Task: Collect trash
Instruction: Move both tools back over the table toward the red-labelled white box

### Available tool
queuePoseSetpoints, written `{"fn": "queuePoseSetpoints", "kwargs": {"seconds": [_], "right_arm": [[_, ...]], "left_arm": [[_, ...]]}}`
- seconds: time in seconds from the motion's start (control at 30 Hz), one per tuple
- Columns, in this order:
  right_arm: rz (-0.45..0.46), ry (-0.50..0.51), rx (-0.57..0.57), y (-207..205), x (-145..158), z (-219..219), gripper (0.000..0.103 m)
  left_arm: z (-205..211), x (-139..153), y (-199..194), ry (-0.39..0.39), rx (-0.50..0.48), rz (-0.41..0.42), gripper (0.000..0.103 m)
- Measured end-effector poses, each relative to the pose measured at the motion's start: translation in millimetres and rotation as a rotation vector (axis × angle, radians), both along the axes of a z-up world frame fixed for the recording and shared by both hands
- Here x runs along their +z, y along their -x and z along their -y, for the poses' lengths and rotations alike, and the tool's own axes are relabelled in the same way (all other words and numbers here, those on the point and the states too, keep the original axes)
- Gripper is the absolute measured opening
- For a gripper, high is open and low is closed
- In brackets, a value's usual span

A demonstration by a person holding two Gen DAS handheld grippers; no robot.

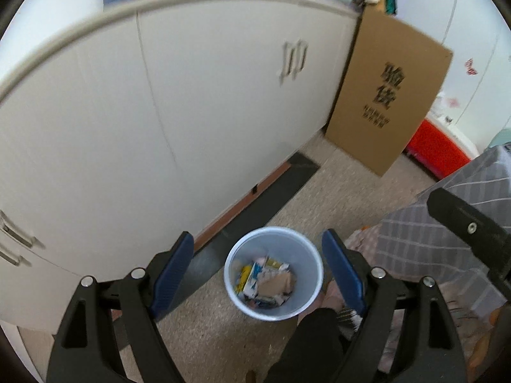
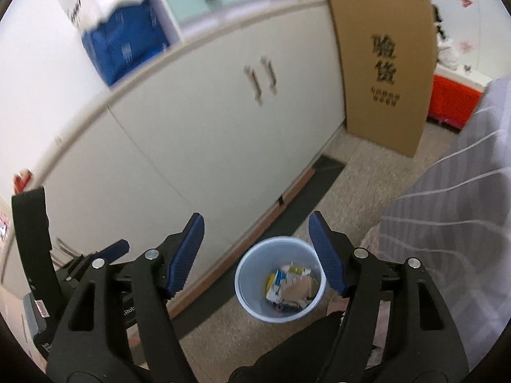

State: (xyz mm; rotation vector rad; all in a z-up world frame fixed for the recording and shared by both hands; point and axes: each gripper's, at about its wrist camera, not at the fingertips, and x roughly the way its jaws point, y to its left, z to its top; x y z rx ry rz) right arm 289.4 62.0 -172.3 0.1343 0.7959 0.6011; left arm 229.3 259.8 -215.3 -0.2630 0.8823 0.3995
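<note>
Left wrist view: left gripper (image 1: 257,266) wide, empty, above the bin (image 1: 273,273).
Right gripper (image 2: 255,249): wide, nothing between.
Bin: beside the cabinet (image 1: 159,111), holding trash (image 1: 266,282).
Nearer hand: cannot tell.

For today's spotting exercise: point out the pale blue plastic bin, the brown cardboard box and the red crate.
Pale blue plastic bin (image 1: 306,252), left wrist view, inner wall.
Brown cardboard box (image 2: 361,73), right wrist view, front face.
Red crate (image 2: 453,99), right wrist view, side.
</note>
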Motion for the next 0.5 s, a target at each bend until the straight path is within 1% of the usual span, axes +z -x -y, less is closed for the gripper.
{"fn": "queuePoseSetpoints", "kwargs": {"seconds": [0.07,0.17,0.23,0.27,0.33,0.4,0.5], "right_arm": [[0.03,-0.031,-0.022,6,19,19,0.069],[0.087,-0.078,-0.073,15,51,59,0.07],[0.115,-0.097,-0.109,20,65,86,0.07],[0.127,-0.105,-0.126,21,70,98,0.071],[0.152,-0.12,-0.164,24,82,129,0.071],[0.172,-0.124,-0.211,27,91,159,0.071],[0.188,-0.121,-0.287,30,97,208,0.071]], "left_arm": [[18,23,3,-0.02,-0.021,0.041,0.081],[43,51,7,-0.058,-0.051,0.095,0.084],[69,75,9,-0.082,-0.093,0.14,0.085],[78,81,9,-0.087,-0.107,0.151,0.085],[108,102,7,-0.099,-0.159,0.186,0.087],[135,115,2,-0.099,-0.207,0.208,0.087],[181,130,-10,-0.097,-0.294,0.226,0.087]]}}
